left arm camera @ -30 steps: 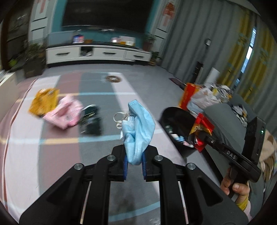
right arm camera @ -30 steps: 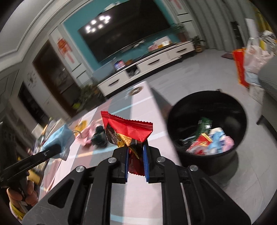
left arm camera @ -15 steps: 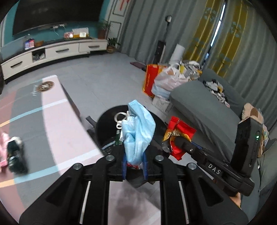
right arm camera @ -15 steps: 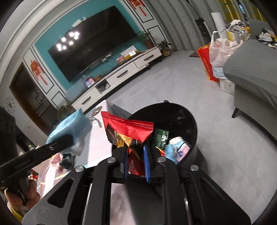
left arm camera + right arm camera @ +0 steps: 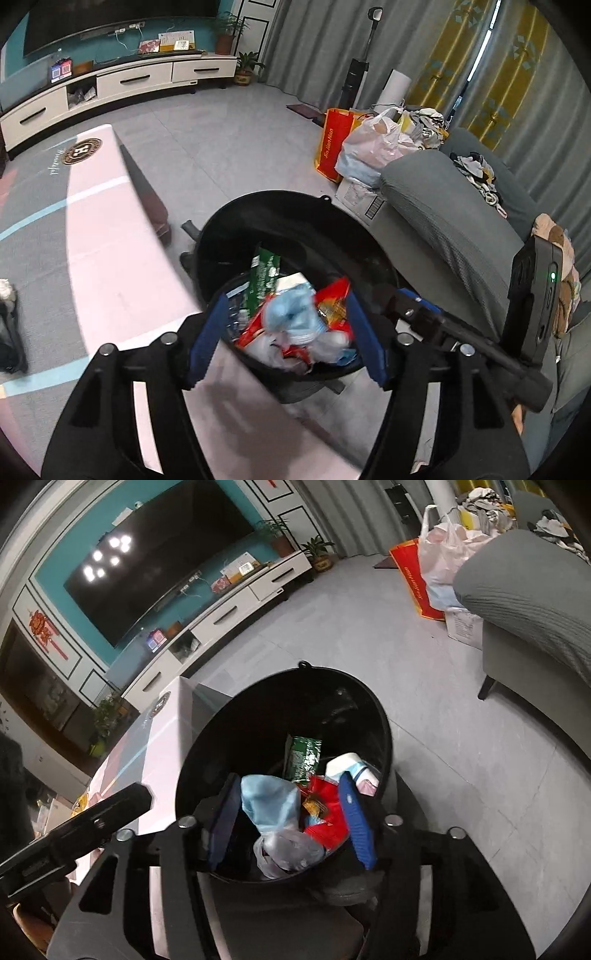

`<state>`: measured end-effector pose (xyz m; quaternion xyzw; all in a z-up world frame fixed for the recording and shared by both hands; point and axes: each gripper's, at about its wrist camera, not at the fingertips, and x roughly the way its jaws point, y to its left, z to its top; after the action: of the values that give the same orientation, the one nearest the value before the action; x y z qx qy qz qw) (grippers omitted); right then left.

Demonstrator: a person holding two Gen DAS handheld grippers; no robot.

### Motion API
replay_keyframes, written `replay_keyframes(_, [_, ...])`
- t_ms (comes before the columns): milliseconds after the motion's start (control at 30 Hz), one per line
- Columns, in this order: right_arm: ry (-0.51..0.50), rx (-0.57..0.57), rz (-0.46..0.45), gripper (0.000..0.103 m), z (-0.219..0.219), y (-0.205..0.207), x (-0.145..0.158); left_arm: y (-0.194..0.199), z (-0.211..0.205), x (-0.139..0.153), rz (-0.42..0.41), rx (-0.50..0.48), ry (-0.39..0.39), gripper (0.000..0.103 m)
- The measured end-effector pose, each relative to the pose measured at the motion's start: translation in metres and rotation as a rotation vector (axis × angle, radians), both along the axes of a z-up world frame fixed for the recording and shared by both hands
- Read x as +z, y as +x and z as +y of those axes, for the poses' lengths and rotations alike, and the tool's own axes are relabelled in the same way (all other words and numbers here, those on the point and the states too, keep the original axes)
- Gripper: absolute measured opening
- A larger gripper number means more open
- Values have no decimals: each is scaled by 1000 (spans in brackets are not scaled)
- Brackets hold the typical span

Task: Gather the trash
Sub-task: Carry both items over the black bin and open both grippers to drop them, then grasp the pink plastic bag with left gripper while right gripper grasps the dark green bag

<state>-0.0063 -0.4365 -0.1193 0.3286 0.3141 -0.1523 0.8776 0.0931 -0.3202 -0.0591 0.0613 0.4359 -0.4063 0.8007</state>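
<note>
Now both tongs, left gripper [image 5: 286, 334] and right gripper [image 5: 291, 821], are opening empty over the bin [image 5: 258, 206], remaining table litter [image 5: 9, 332] lying at nine o'clock, nearer the left.

Open bin [image 5: 258, 206] mouth straight below, hemmed by the table [image 5: 110, 266] edge on the left and the sofa [image 5: 443, 206] on the right, with bare floor [image 5: 461, 760] beyond and bags [image 5: 369, 147] farther off
</note>
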Motion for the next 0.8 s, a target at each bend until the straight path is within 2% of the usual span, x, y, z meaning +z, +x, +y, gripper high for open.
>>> replay_keyframes(167, [6, 10, -2, 58, 9, -10, 3, -11, 36, 10, -20, 46, -17, 83])
replay_keyframes(300, [-16, 48, -6, 59, 26, -16, 10, -27, 80, 18, -120, 167, 25, 90])
replay_keyframes(400, [-32, 84, 4, 61, 41, -17, 14, -38, 132, 15, -146, 270, 50, 90])
replay_keyframes(533, [-41, 152, 20, 61, 67, -12, 18, -46, 186, 11, -202, 372, 137, 90])
replay_keyframes(700, [-66, 251, 50, 61, 108, 10, 23, -46, 266, 11, -180, 524, 110, 91])
replay_keyframes(800, [-83, 312, 57, 61, 134, 23, 27, -45, 299, 10, -174, 586, 91, 91])
